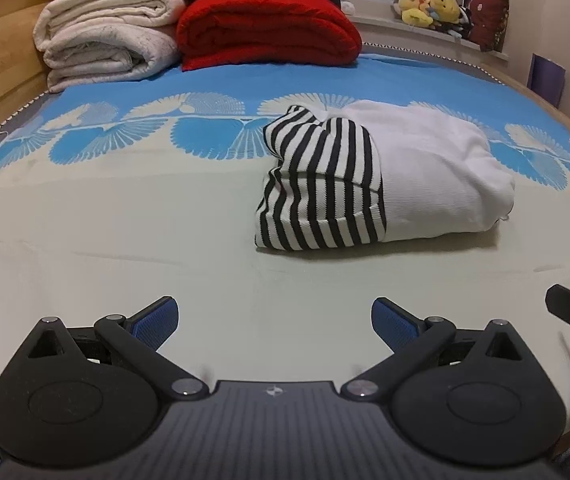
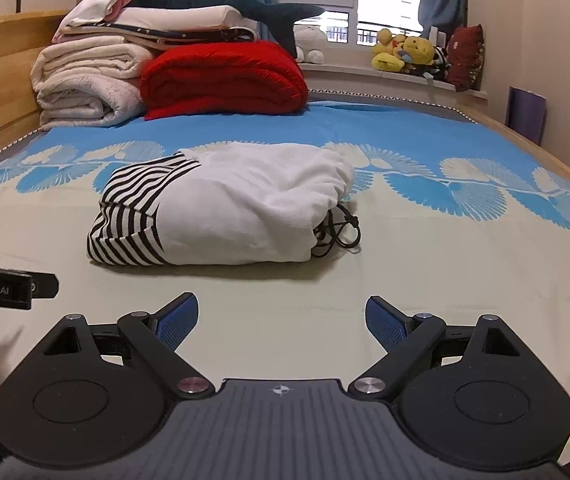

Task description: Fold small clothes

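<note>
The white garment [image 1: 437, 176] with its black-and-white striped part [image 1: 317, 196] lies folded into a compact bundle on the pale stretch of the bedspread [image 1: 125, 216], just in front of the blue fan-patterned band. From the right wrist view, a black drawstring [image 2: 339, 226] spills out at the bundle's right end, touching the cover.

The left gripper [image 1: 275, 320] hangs over bare bedspread near the bundle, fingers spread wide, nothing between them. The right gripper [image 2: 281, 318] does the same on its side, blue pads apart and empty, well short of the cloth.

Further back, a red blanket [image 1: 269, 28] sits beside a stack of cream blankets [image 1: 105, 40] against the wooden headboard [image 1: 1, 40]. A plush shark [image 2: 221, 0] tops the pile, and yellow soft toys [image 2: 405, 54] line the windowsill.
</note>
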A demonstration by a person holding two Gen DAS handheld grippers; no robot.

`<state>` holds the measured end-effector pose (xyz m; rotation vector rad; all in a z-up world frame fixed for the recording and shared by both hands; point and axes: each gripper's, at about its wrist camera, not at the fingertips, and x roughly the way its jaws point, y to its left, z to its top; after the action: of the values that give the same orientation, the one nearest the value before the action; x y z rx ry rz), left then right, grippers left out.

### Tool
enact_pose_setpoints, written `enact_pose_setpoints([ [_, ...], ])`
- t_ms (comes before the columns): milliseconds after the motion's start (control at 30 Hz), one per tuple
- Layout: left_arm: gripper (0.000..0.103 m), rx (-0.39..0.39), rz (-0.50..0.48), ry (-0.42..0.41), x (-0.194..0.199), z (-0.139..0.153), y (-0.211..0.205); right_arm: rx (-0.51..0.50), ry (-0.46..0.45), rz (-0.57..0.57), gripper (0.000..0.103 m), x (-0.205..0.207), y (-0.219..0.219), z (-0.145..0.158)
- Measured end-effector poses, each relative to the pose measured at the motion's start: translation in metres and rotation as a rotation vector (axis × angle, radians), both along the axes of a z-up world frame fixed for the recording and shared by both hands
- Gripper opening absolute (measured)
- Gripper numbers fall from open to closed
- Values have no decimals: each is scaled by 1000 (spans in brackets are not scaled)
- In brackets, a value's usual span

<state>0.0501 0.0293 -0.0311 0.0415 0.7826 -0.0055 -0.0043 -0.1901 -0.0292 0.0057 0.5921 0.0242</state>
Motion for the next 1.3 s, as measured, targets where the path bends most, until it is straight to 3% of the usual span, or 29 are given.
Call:
enact_pose_setpoints([
  [1300, 103, 34, -10, 4, 3, -4, -10, -10, 36, 14, 91, 2, 7, -5],
])
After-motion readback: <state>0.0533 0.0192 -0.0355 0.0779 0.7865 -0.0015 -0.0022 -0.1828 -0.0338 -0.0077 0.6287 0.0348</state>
